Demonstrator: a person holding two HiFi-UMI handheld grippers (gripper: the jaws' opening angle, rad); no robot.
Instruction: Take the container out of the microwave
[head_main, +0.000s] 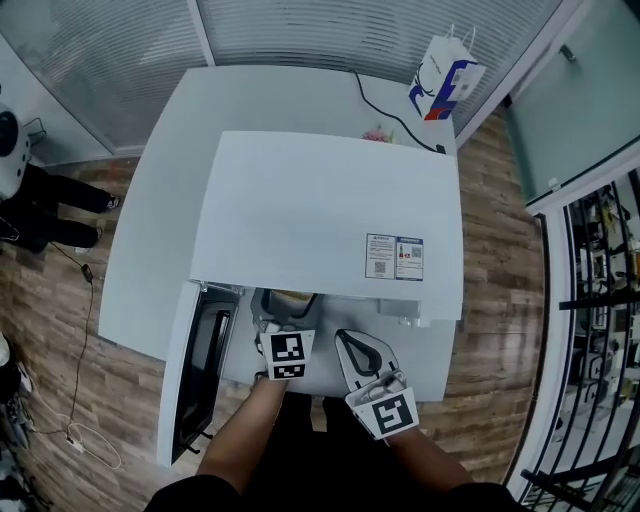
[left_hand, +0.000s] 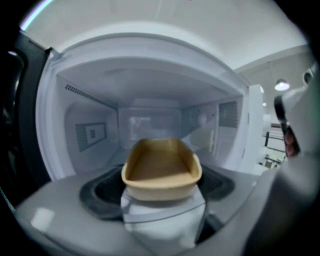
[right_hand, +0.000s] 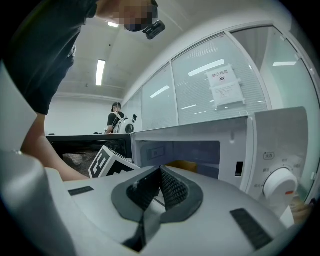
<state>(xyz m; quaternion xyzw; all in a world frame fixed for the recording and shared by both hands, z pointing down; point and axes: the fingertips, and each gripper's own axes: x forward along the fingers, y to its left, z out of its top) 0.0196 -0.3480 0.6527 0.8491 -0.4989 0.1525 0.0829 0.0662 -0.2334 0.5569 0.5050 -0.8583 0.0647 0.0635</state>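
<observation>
**Tan container sits between the left jaws**

We see the shallow tan round-cornered container (left_hand: 161, 167) inside the boxy white microwave (head_main: 330, 210), close to its front opening. The microwave stands toward the front edge of the white desk (head_main: 170, 220), its door (head_main: 195, 370) swung out leftwards. Our left gripper (head_main: 282, 322) reaches in, jaws wide either side of the container, not clamped. Our right gripper (head_main: 345, 342) hovers at the desk's front edge, jaws together, empty.

Legend: no legible text; the sticker (head_main: 395, 257) atop the microwave (head_main: 300, 200) and the notice (right_hand: 223, 88) (red heading, upper right) on the glass partition (right_hand: 192, 95) are too small to read.
</observation>
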